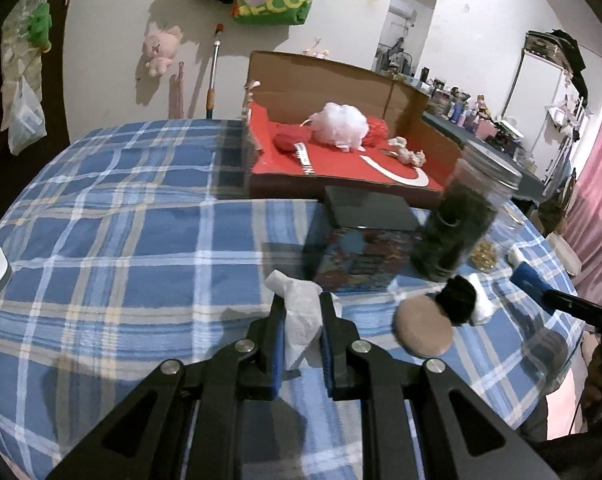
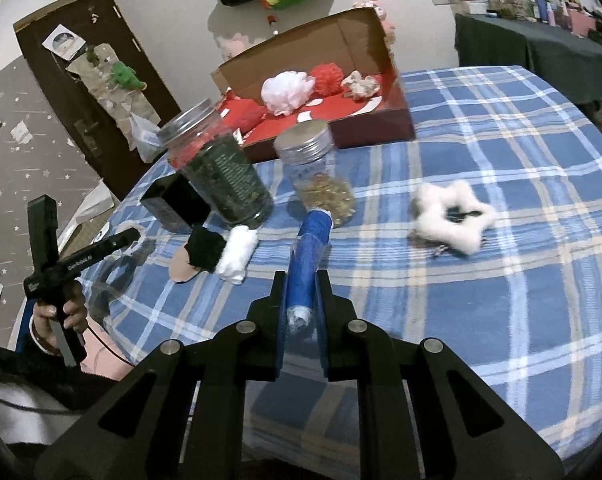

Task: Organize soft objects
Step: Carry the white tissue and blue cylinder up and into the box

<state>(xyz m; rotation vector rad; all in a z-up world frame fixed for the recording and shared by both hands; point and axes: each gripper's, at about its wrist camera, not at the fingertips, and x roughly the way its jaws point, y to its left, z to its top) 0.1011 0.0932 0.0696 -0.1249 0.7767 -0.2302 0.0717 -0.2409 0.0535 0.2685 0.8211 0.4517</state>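
Left gripper closed on crumpled white tissue, pinched between both pads. Right gripper clamps blue rolled cloth, roll projecting forward past fingertips.

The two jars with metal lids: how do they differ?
The tall jar is larger and packed with dark contents nearly full; the short jar is smaller, with golden bits only at its bottom. The tall jar stands left of the short one. Both are clear, silver-lidded, on the plaid cloth.

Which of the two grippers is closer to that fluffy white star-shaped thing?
Right. The right gripper, holding a blue roll, has the fluffy white star-shaped thing just ahead. The left gripper, holding white tissue, doesn't see it.
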